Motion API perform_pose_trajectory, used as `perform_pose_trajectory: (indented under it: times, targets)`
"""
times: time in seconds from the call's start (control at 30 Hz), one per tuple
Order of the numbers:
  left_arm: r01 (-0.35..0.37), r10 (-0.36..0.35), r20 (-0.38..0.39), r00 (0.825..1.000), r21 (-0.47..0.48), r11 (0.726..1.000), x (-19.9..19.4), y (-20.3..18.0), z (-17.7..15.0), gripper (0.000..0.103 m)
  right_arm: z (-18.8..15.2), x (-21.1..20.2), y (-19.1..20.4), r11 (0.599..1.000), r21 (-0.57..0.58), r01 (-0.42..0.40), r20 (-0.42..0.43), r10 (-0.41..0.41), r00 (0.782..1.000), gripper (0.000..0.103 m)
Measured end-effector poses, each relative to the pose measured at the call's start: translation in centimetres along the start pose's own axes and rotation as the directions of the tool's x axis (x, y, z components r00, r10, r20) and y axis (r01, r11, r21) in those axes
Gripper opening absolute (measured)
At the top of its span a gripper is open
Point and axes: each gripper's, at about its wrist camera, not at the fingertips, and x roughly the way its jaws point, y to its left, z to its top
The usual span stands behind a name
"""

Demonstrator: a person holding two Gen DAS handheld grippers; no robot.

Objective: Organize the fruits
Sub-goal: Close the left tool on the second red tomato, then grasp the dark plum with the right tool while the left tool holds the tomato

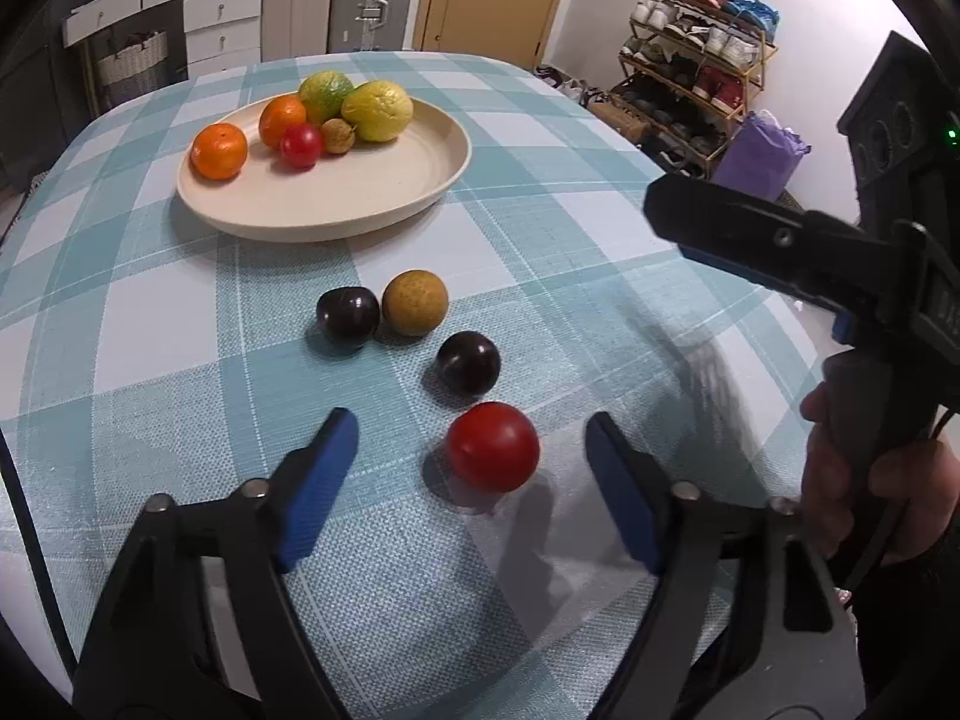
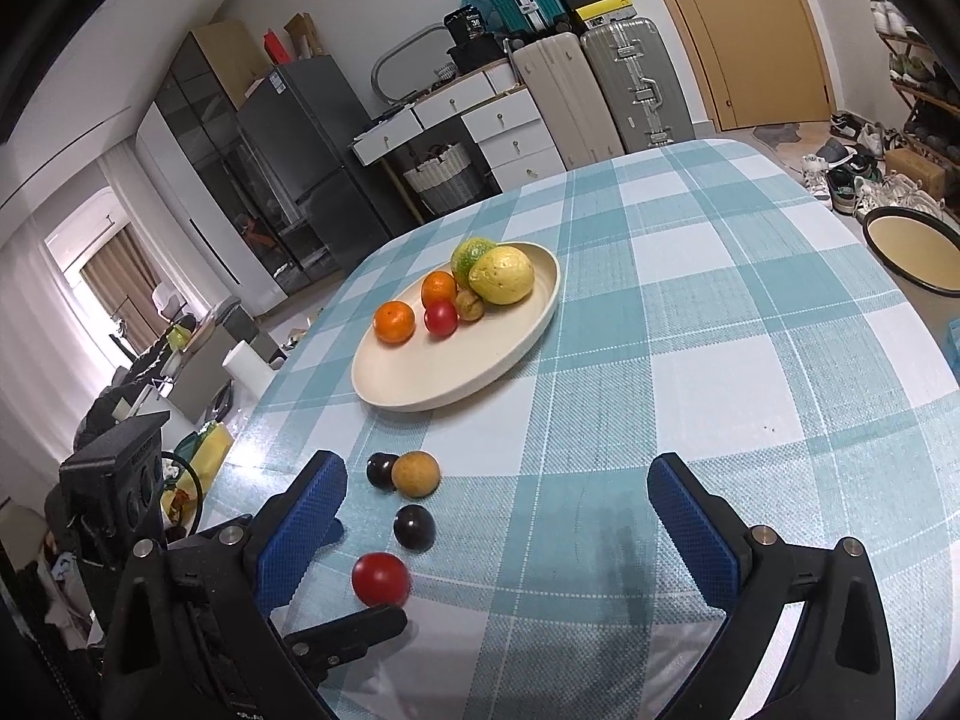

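Red fruit (image 1: 492, 447): on cloth (image 1: 600, 276), between the parted fingers of the left gripper (image 1: 471, 444), untouched, bare cloth either side. Two dark plums (image 1: 467, 363) and a brown fruit (image 1: 415, 303) just beyond. Plate (image 1: 336, 210) well ahead. Right gripper (image 2: 498, 489): fingers apart, empty, open cloth ahead.
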Motion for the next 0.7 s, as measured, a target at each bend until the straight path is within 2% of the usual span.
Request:
perform_pose_trajectory:
  times: [0.07,0.13,0.3,0.7]
  targets:
    - [0.016,-0.016,-0.001,1.0,0.0,1.0,-0.1,0.0,0.0,0.055,0.0,0.1,-0.1,1.0,0.001,0.001,-0.003,-0.001,1.0,0.103]
    - [0.04,-0.04,-0.008,0.999,0.009,0.999,-0.2,0.1,-0.1,0.028,-0.1,0.1,-0.1,1.0,0.001,0.0,-0.007,0.0,1.0,0.103]
    - [0.087,-0.086,-0.017,0.996,0.024,0.996,-0.4,0.0,-0.4,0.028,-0.2,0.1,0.1,1.0,-0.006,0.001,-0.014,-0.001,1.0,0.103]
    - [0.04,-0.039,0.027,0.999,-0.036,0.999,-2.1,2.3,-0.4,0.028,-0.7,0.1,0.6,0.999,-0.038,0.001,-0.01,-0.002,1.0,0.103]
